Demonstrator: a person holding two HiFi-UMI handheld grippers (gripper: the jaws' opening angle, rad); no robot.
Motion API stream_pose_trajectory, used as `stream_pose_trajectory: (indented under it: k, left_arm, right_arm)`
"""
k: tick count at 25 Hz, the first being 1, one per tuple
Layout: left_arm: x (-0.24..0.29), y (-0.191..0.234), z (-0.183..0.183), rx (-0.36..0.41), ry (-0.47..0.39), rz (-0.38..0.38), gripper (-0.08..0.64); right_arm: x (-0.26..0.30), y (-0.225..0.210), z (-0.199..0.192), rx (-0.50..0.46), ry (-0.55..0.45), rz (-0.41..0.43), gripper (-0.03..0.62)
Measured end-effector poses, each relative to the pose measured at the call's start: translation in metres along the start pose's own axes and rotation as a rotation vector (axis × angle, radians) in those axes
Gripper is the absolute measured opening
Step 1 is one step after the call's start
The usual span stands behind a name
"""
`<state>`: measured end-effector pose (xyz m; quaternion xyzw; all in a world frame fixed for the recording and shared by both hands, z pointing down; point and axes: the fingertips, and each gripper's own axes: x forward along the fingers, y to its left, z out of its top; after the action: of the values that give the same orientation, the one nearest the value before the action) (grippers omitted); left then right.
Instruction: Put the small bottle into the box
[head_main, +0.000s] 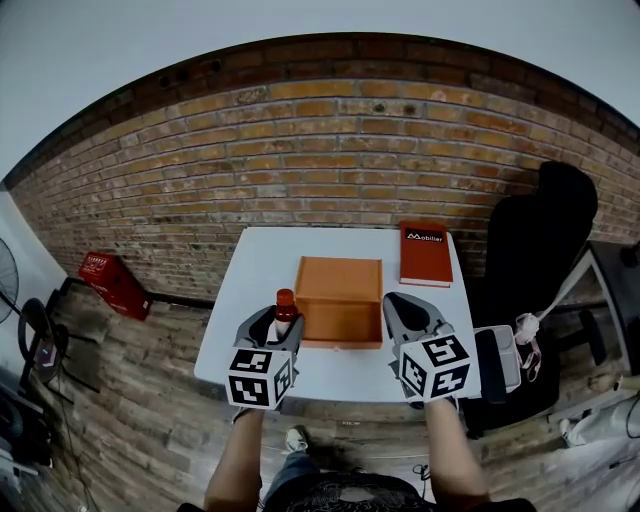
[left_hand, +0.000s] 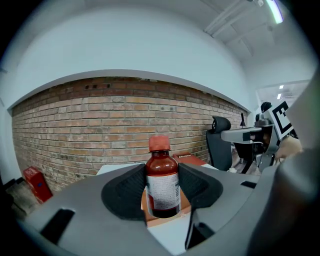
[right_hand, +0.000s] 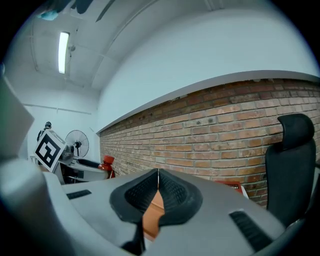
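- Left gripper (head_main: 281, 328) is clamped on the small bottle (left_hand: 162, 186). The pads squeeze the labelled body from both sides, and the red cap (left_hand: 159, 143) stands clear above the jaws.
- The bottle is upright. We judge a mid-body grip keeps it from tipping and leaves the base free to set down.
- The bottle is off the table (head_main: 250, 290), just beside the front-left corner of the orange box (head_main: 340, 300). In the left gripper view the box sits right behind the bottle, so the line-up looks deliberate.
- Right gripper (right_hand: 158, 182) is closed with its pads touching and nothing between them. It hovers at the box's front-right corner, probably parked clear or ready to steady the box.
- We can't tell from the head view whether the box is open or lidded. If it is lidded, the right gripper has to deal with that first.
- Next move, as we judge it: carry the bottle right and forward over the box, then lower it.
- The red book (head_main: 426, 254) lies behind the box to the right, and the chair (head_main: 540, 250) stands off the table. Neither is in the path.
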<state>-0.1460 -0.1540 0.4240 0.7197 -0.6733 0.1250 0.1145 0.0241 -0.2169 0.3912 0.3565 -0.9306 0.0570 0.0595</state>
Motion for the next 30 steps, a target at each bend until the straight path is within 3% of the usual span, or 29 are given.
stream_pose_trajectory:
  k: [19,30]
  left_arm:
    - [0.091,0.088,0.031,0.040,0.007,-0.249,0.219]
    - [0.119,0.081,0.036,0.061,0.008,-0.405,0.219]
  right_arm:
    - [0.094,0.006,0.025,0.010,0.013,-0.245,0.021]
    - [0.089,0.003,0.023,0.012,0.033,-0.397,0.021]
